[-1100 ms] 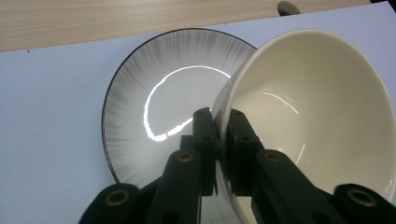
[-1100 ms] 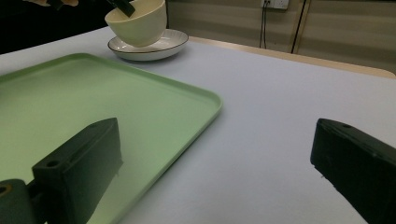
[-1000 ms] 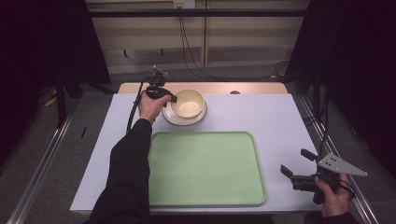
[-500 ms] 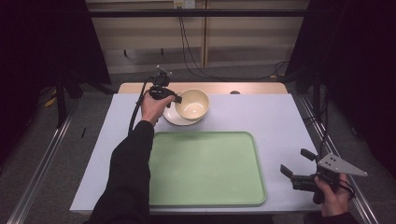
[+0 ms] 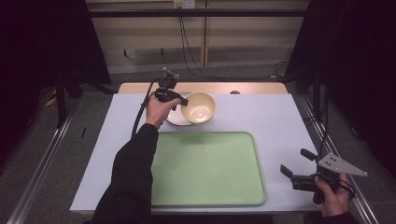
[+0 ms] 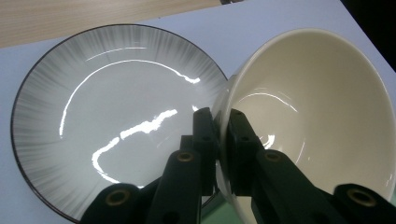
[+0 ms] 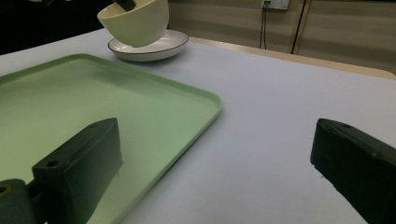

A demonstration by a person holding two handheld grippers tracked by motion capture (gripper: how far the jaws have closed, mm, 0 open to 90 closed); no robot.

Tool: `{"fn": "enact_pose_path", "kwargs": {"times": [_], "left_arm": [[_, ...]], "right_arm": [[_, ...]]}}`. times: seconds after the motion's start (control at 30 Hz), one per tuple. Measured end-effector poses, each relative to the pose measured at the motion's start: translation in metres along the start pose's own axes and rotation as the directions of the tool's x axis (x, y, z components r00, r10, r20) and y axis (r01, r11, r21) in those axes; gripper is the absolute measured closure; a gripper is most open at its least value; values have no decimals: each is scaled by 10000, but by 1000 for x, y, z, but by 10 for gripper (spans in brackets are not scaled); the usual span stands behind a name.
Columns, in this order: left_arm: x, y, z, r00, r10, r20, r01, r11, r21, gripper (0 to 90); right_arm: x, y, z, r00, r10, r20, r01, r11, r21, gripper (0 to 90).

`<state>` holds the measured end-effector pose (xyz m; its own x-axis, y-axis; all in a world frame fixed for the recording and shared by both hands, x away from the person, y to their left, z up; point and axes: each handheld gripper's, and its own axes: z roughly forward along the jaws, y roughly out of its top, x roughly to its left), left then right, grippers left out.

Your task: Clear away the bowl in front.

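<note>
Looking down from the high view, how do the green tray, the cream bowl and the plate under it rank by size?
1. Green tray, by far the largest.
2 and 3. Cream bowl and plate: too close to rank, since the bowl hides most of the plate.

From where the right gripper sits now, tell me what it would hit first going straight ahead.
Probably nothing close: the open right gripper faces bare white tabletop beside the pale green plastic tray. Farther along, slightly left, the cream ceramic bowl hangs above the black-rimmed white plate; depth is uncertain.
</note>
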<state>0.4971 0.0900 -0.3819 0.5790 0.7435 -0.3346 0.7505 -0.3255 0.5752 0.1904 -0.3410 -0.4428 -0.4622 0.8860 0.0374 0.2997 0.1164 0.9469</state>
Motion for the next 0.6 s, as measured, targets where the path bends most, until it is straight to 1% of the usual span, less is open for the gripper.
{"fn": "enact_pose_path", "kwargs": {"times": [0.07, 0.13, 0.17, 0.2, 0.23, 0.37, 0.47, 0.5, 0.53, 0.57, 0.6], "left_arm": [[-2, 0, 1, 10000, -9, 75, 9, 10000, -30, 841], [-5, -1, 1, 9999, 104, 34, -104, 9999, 17, 841], [-8, -1, 1, 9997, 209, 82, -210, 9998, 74, 841], [-8, -1, 1, 9997, 209, 82, -210, 9998, 74, 841], [-11, -2, 2, 9994, 281, 177, -282, 9996, 71, 841], [-16, -2, 4, 9993, 224, 297, -224, 9997, -28, 841], [-21, -2, 5, 9980, 450, 438, -456, 9989, 124, 842], [-26, -2, 7, 9977, 523, 440, -531, 9985, 155, 841], [-26, -2, 7, 9977, 523, 440, -531, 9985, 155, 841], [-31, -2, 9, 9970, 612, 464, -622, 9979, 201, 841], [-31, -2, 9, 9970, 612, 464, -622, 9979, 201, 841]], "right_arm": [[0, 0, 0, 10000, -14, -31, 14, 10000, 2, 13], [0, 0, 0, 10000, -18, -32, 18, 10000, -2, 13], [0, 0, 0, 10000, -20, -30, 20, 10000, -2, 13], [0, 0, 0, 10000, -20, -30, 20, 10000, -2, 13], [0, 0, 0, 10000, -10, -40, 10, 10000, 7, 13], [0, 0, 0, 10000, -16, -45, 16, 10000, 6, 13], [0, 0, 0, 10000, -6, -26, 6, 10000, -10, 13], [0, 0, 0, 10000, -12, -14, 12, 10000, -11, 13], [0, 0, 0, 10000, -12, -14, 12, 10000, -11, 13], [0, 0, 0, 10000, -60, 6, 60, 10000, -36, 13], [0, 0, 0, 10000, -60, 6, 60, 10000, -36, 13]]}}
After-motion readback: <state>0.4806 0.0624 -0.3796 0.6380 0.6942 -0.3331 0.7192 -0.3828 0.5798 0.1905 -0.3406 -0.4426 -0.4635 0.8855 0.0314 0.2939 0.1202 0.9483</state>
